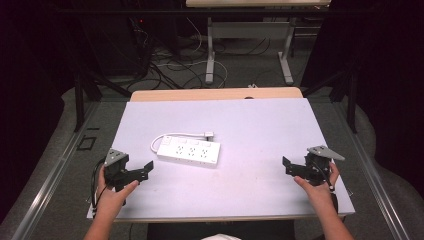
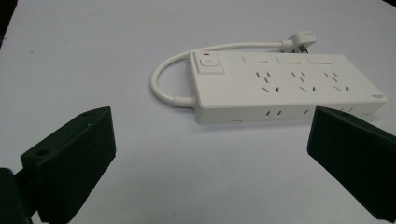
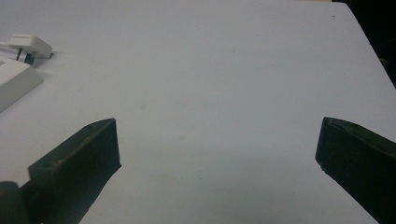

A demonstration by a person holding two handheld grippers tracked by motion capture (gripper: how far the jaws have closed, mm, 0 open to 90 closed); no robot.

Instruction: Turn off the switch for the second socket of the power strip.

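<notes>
- White power strip [image 1: 189, 151] lies flat on the tabletop [image 1: 250, 125], left of centre; its cord [image 1: 165, 137] loops at 11 o'clock, plug [image 1: 208, 134] at 1 o'clock.
- Left claw [image 1: 145, 169] at the strip's 8 o'clock, near it: released (nothing between the jaws).
- Right claw [image 1: 289, 167] at 3 o'clock, well apart: released, likewise empty.
</notes>
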